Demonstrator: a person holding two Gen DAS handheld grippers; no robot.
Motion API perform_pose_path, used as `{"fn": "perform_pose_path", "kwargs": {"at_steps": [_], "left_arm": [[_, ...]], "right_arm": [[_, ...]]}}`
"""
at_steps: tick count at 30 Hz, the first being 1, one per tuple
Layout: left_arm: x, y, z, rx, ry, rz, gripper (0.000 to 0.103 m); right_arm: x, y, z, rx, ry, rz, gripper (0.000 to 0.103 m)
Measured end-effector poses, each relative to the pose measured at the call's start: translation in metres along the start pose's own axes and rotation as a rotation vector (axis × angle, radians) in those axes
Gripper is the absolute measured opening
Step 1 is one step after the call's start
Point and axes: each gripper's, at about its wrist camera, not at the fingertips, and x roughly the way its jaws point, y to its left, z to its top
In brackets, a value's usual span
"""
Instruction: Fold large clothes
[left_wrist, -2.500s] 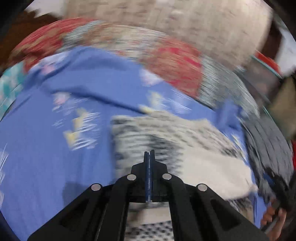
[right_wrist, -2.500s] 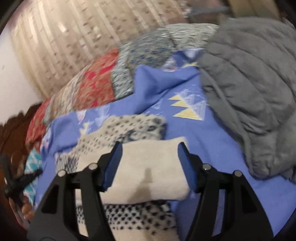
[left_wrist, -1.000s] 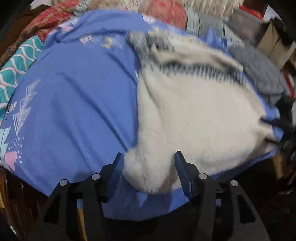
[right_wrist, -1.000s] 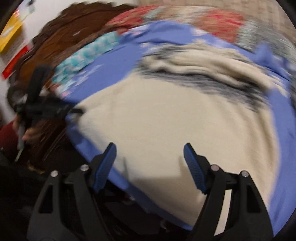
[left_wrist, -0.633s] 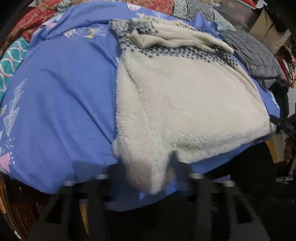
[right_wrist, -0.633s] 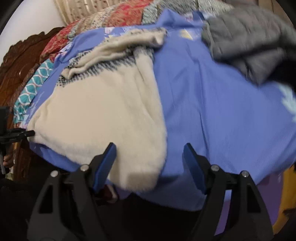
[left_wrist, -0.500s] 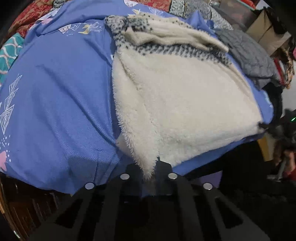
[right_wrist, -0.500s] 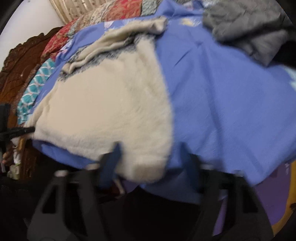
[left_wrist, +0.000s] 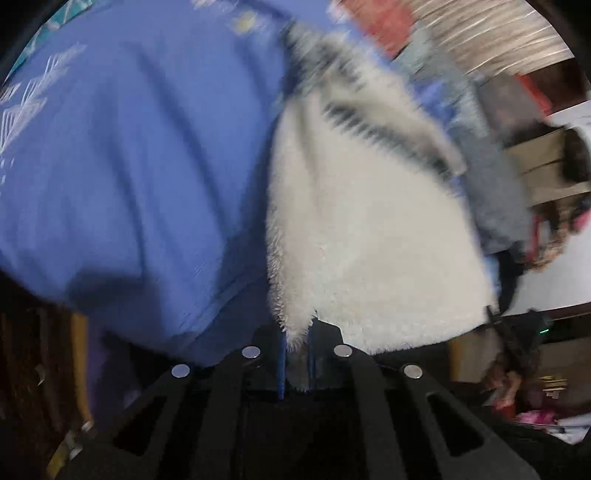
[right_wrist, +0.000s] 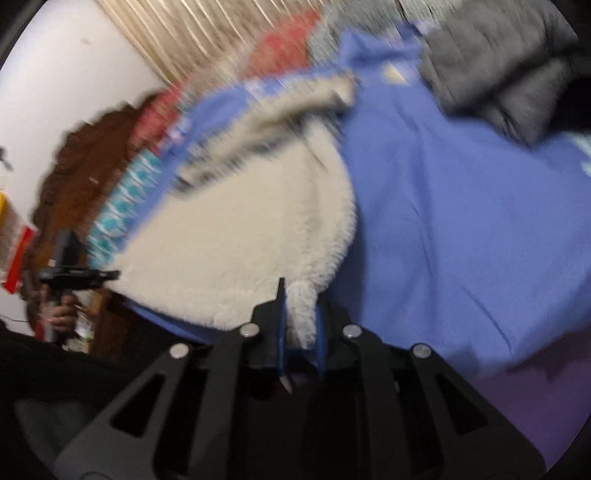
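Left claw (left_wrist: 295, 354) and right claw (right_wrist: 300, 332) each pinch a near corner of the fleece (left_wrist: 369, 229); soft, bulky, floppy stuff, so corners are the spot.

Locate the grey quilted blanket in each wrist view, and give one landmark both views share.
Left wrist: grey quilted blanket at the right edge, blurred, beyond the cream fleece garment.
Right wrist: it fills the upper right corner.
Shared landmark: the blue bedsheet beneath the fleece.

Left tool (left_wrist: 295, 356): my fingers pinched nearly together, fleece between them.
Right tool (right_wrist: 300, 332): the same, fingers pinching fleece.
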Motion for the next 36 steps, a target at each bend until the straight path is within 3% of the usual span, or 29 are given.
{"fn": "perform_pose_path", "kwargs": {"at_steps": [3, 5, 6, 7, 8, 9, 14, 18, 20, 21, 24, 28, 29, 30, 31, 33, 36], "left_arm": [[0.026, -0.008, -0.010, 0.062, 0.012, 0.157, 0.033], [0.030, -0.014, -0.012, 0.090, 0.004, 0.213, 0.037], [0.029, -0.018, -0.014, 0.111, -0.002, 0.230, 0.038], [0.025, -0.021, -0.015, 0.128, -0.008, 0.242, 0.040], [0.020, -0.023, -0.016, 0.150, -0.015, 0.255, 0.042], [0.015, -0.026, -0.015, 0.162, -0.018, 0.260, 0.046], [-0.041, -0.024, -0.013, 0.239, -0.098, 0.241, 0.048], [-0.065, -0.029, 0.027, 0.230, -0.196, 0.266, 0.052], [-0.052, -0.050, 0.064, 0.260, -0.249, 0.324, 0.054], [-0.042, -0.058, 0.080, 0.278, -0.257, 0.316, 0.056], [0.009, -0.078, 0.132, 0.289, -0.194, 0.297, 0.057], [0.063, -0.089, 0.174, 0.242, -0.148, 0.353, 0.057], [0.072, -0.091, 0.183, 0.233, -0.157, 0.381, 0.057], [0.077, -0.089, 0.188, 0.223, -0.165, 0.402, 0.057], [0.084, -0.085, 0.195, 0.192, -0.179, 0.435, 0.050], [0.092, -0.059, 0.200, 0.099, -0.166, 0.451, 0.036], [0.092, -0.029, 0.200, -0.030, -0.164, 0.323, 0.035]], "right_arm": [[0.033, 0.005, -0.016, -0.044, 0.120, -0.107, 0.012], [0.038, 0.007, -0.019, -0.052, 0.119, -0.121, 0.012], [0.035, 0.006, -0.018, -0.042, 0.107, -0.109, 0.019], [0.030, 0.005, -0.016, -0.030, 0.095, -0.097, 0.044], [0.024, 0.003, -0.014, -0.019, 0.083, -0.093, 0.055], [0.014, 0.001, -0.011, -0.018, 0.062, -0.096, 0.059], [-0.030, -0.001, 0.012, -0.029, -0.050, -0.148, 0.059], [-0.018, 0.016, 0.061, -0.095, -0.117, -0.200, 0.059], [0.010, 0.029, 0.093, -0.117, -0.129, -0.231, 0.059], [0.021, 0.032, 0.104, -0.127, -0.132, -0.234, 0.059], [0.074, 0.042, 0.146, -0.124, -0.133, -0.242, 0.059], [0.131, 0.052, 0.190, -0.098, -0.081, -0.250, 0.059], [0.139, 0.053, 0.199, -0.093, -0.077, -0.261, 0.058], [0.143, 0.053, 0.202, -0.090, -0.083, -0.281, 0.048], [0.147, 0.051, 0.204, -0.085, -0.084, -0.316, 0.025], [0.154, 0.030, 0.210, -0.018, -0.045, -0.439, 0.002], [0.142, -0.020, 0.202, 0.192, -0.084, -0.461, 0.001]]}}
